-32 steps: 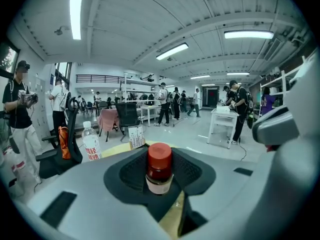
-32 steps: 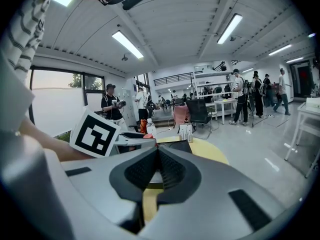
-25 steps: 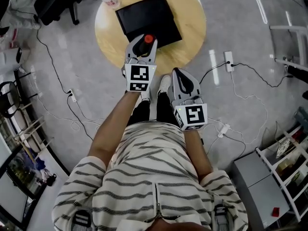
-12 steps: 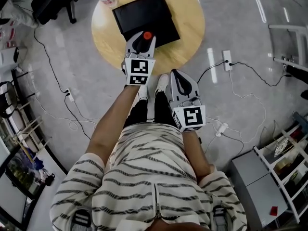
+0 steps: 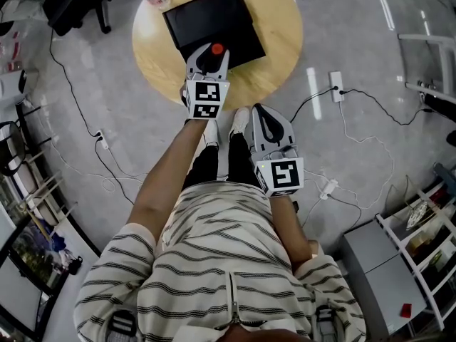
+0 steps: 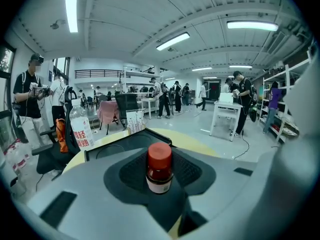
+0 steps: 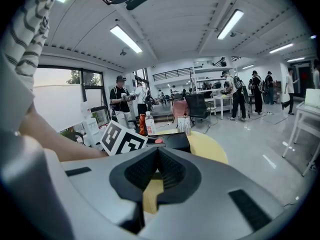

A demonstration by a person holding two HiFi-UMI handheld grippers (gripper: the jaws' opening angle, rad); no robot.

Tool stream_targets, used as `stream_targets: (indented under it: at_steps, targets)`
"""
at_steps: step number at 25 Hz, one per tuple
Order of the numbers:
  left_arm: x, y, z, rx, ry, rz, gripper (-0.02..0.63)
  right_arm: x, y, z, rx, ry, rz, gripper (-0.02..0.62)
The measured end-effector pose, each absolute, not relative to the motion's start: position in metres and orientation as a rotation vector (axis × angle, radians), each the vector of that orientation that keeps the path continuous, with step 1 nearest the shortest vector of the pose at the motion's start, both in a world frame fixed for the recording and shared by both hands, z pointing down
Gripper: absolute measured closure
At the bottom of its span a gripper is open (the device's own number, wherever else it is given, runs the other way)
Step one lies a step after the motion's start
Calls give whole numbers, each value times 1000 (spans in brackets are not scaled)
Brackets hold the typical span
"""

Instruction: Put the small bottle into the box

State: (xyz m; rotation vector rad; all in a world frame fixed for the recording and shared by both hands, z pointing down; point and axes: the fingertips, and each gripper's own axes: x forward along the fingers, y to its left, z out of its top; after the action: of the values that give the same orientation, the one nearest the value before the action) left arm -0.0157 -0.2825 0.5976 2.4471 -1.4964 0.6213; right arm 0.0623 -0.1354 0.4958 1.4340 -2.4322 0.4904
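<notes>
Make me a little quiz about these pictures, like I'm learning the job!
1. True or false: the right gripper holds the small brown bottle with a red cap.
2. Where is the bottle? A: lying inside the box. B: upright between the fingers of the left gripper. C: on the floor.
3. Fill the gap: the flat box on the round wooden table is coloured ___.

Key: 1 false, because the right gripper is shut and empty. 2 B. 3 black.
</notes>
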Motion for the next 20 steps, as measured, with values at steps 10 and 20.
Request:
stream_targets:
  at_steps: [10,20]
  targets:
    - [-12,-290,623,2434,-1476,664,456,67,-137,497,1448,-2419,502,583]
    - [-9,-299,645,2424,-1447,730,456,66,-141,502,1443,-2413,515,583]
